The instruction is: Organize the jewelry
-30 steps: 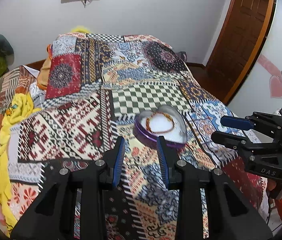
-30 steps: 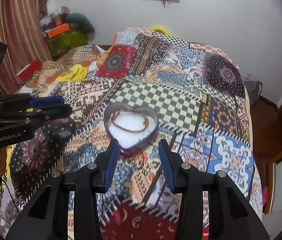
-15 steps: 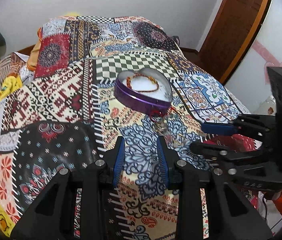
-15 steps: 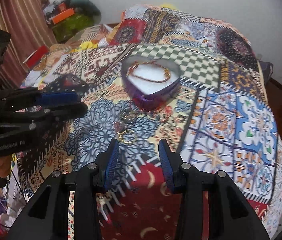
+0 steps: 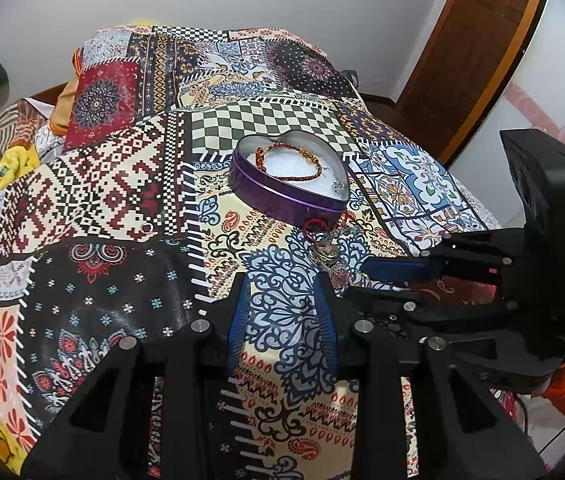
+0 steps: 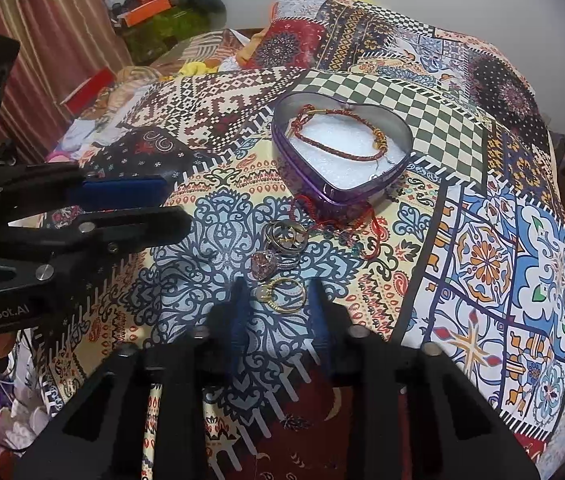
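Left wrist view: the left gripper hangs parted and empty over the patchwork bedspread; a heart-shaped purple tin holds a braided bracelet

Right wrist view: the right gripper, parted and empty, flanks a gold ring, likely light, stiff and slippery; pinching across its band looks best

Rings lie unobstructed between the right tool's spread fingers.

Patchwork-quilted bed with heart-shaped tin, loose rings, red cord.
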The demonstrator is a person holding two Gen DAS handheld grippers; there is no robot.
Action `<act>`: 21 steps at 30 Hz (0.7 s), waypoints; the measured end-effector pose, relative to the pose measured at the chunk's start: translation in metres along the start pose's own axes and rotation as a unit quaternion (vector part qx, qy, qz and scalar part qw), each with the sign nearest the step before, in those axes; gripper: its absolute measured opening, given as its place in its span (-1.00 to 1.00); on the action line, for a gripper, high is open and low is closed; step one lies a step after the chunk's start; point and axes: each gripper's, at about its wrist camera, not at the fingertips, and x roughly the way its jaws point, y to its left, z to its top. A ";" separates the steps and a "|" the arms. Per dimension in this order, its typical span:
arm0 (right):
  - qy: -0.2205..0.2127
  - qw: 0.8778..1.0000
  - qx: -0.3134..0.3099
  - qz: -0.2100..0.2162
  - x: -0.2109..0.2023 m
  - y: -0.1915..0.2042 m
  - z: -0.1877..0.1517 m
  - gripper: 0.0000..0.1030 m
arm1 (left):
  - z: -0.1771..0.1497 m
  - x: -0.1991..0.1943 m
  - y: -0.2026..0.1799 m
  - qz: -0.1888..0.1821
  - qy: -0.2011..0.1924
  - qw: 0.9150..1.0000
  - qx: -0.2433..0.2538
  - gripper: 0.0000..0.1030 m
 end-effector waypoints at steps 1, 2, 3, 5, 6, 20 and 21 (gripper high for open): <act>-0.001 1.000 0.000 0.000 0.000 0.000 0.001 -0.55 | 0.000 0.002 -0.001 -0.004 0.001 1.000 -0.003 -0.38; -0.003 1.000 0.001 0.002 0.000 0.000 0.001 -0.55 | 0.000 0.002 -0.002 -0.007 0.002 1.000 -0.004 -0.38; -0.005 1.000 0.003 0.004 -0.001 -0.001 0.000 -0.57 | 0.000 0.003 -0.004 -0.010 0.004 1.000 -0.003 -0.38; -0.008 1.000 0.009 0.009 -0.004 -0.003 0.000 -0.60 | 0.000 0.004 -0.008 -0.013 0.005 1.000 0.000 -0.38; -0.012 1.000 0.010 0.011 -0.006 -0.003 0.000 -0.82 | 0.000 0.005 -0.012 -0.017 0.005 1.000 0.005 -0.38; -0.038 0.999 0.034 -0.014 -0.034 -0.029 -0.018 -0.83 | 0.003 0.034 -0.034 -0.024 0.021 0.999 0.018 -0.45; -0.035 0.998 0.041 -0.010 -0.034 -0.032 -0.018 -0.82 | 0.003 0.036 -0.034 -0.024 0.021 0.999 0.017 -0.55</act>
